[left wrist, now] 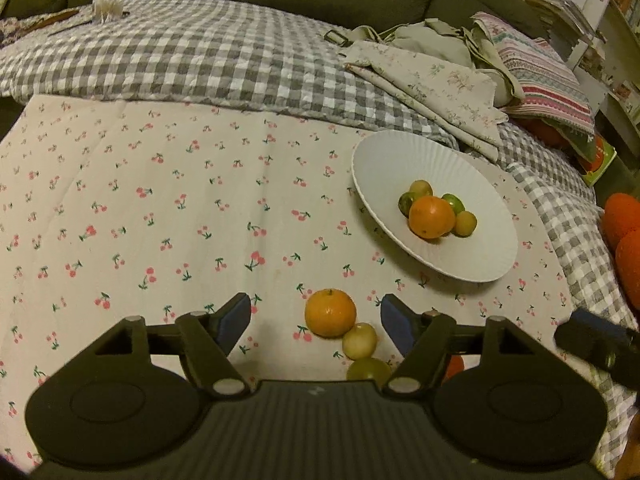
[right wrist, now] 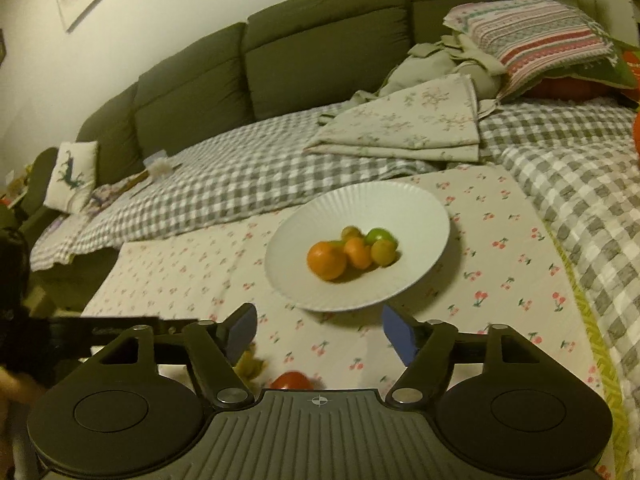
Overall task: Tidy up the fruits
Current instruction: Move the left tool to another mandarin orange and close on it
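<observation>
A white ribbed plate point(left wrist: 400, 160) on the cherry-print cloth holds an orange point(left wrist: 431, 216) and several small green and yellow fruits. My left gripper point(left wrist: 315, 308) is open just above the cloth; a loose orange point(left wrist: 330, 313) lies between its fingers, untouched by the blue pads. Two pale green fruits point(left wrist: 360, 340) sit just behind it, and a red one point(left wrist: 454, 366) peeks past the right finger. In the right wrist view, my right gripper point(right wrist: 318, 316) stands open and empty in front of the plate point(right wrist: 360, 208), with a red fruit point(right wrist: 291, 380) and a green fruit point(right wrist: 248, 364) below it.
A grey checked blanket point(left wrist: 200, 52) covers the sofa seat behind the cloth. Folded floral fabric point(left wrist: 432, 80) and a striped pillow point(left wrist: 536, 68) lie at the back right. Orange cushions point(left wrist: 624, 232) are at the right edge. The right gripper's dark body point(left wrist: 592, 340) shows at the lower right.
</observation>
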